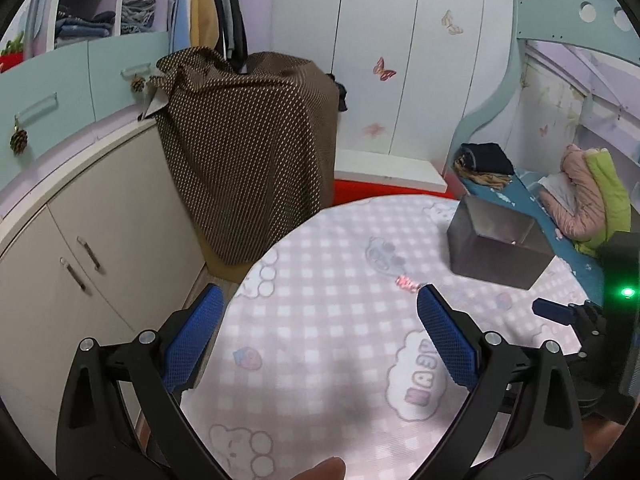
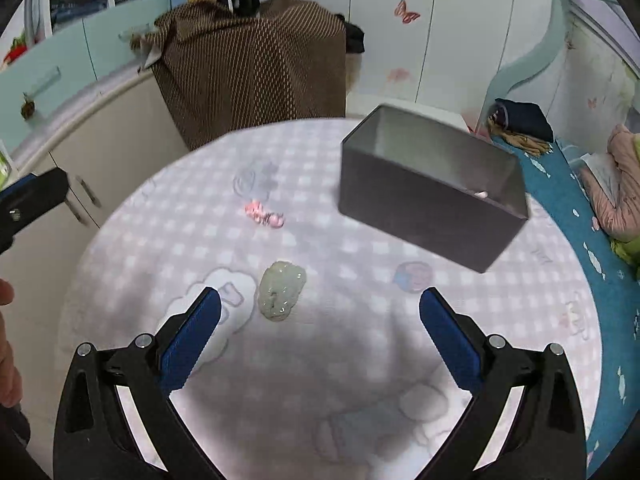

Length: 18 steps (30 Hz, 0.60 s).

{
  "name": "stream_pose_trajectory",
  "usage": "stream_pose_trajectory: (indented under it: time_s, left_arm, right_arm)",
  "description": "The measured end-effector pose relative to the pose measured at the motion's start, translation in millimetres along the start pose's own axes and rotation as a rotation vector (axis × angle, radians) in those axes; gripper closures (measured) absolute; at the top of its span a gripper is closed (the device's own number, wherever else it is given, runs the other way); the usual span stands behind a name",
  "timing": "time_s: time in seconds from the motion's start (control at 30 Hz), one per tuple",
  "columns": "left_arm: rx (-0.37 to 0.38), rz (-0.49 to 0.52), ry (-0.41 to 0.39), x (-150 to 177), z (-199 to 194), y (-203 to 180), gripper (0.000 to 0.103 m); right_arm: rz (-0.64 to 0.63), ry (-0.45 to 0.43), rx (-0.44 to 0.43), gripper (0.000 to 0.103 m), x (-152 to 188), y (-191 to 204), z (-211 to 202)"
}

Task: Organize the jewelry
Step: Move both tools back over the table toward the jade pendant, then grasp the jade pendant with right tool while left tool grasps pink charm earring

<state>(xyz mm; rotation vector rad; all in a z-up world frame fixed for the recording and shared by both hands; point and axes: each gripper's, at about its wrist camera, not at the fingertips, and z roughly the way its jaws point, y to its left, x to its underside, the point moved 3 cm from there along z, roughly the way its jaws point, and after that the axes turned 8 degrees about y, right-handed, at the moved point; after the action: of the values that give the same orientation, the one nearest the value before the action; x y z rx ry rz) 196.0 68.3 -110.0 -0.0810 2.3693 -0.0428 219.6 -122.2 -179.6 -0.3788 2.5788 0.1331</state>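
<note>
Table cover (image 2: 360, 360) read as soft matt cloth, pink check print. Box (image 2: 424, 208) ahead-right of the right gripper (image 2: 320, 312) looked like brushed metal: dull grey outside, paler sheen inside. Pendant (image 2: 282, 296) just ahead of its fingers was translucent, glossy, pale green (stone or resin, couldn't tell). Pink piece (image 2: 264, 216) further ahead was too blurred. Finger pads (image 1: 448, 344) were blue, textured, rubbery; arms matt black plastic.
</note>
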Motion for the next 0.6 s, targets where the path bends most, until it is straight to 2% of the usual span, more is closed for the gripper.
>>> stream_pose_trajectory:
  time_s: [0.07, 0.13, 0.2, 0.3, 0.33, 0.37, 0.6]
  left_arm:
    - [-0.005, 0.002, 0.010, 1.8, 5.2, 2.0, 0.006]
    - [-0.012, 0.008, 0.014, 3.5, 9.1, 2.7, 0.006]
    - [-0.018, 0.012, 0.024, 4.5, 14.3, 3.6, 0.006]
    - [-0.023, 0.022, 0.038, 4.8, 23.2, 2.8, 0.006]
    - [-0.025, 0.027, 0.039, 4.4, 25.4, 2.1, 0.006]
    - [-0.026, 0.032, 0.041, 3.8, 27.6, 1.1, 0.006]
    - [-0.021, 0.095, 0.070, -1.6, 50.4, -19.2, 0.006]
  right_arm:
    - [-0.002, 0.014, -0.002, 0.010, -1.0, 3.8, 9.9]
    - [-0.004, 0.030, -0.003, 0.019, -1.7, 5.6, 17.8]
    - [-0.012, 0.050, -0.005, 0.040, -2.2, 8.2, 26.8]
    - [-0.040, 0.033, -0.011, 0.061, 0.9, 11.3, 29.7]
    - [-0.048, 0.030, -0.013, 0.065, 1.5, 11.9, 29.6]
    - [-0.058, 0.025, -0.012, 0.075, 2.7, 11.2, 28.9]
    - [-0.041, 0.011, -0.034, 0.079, 10.5, -7.2, 25.8]
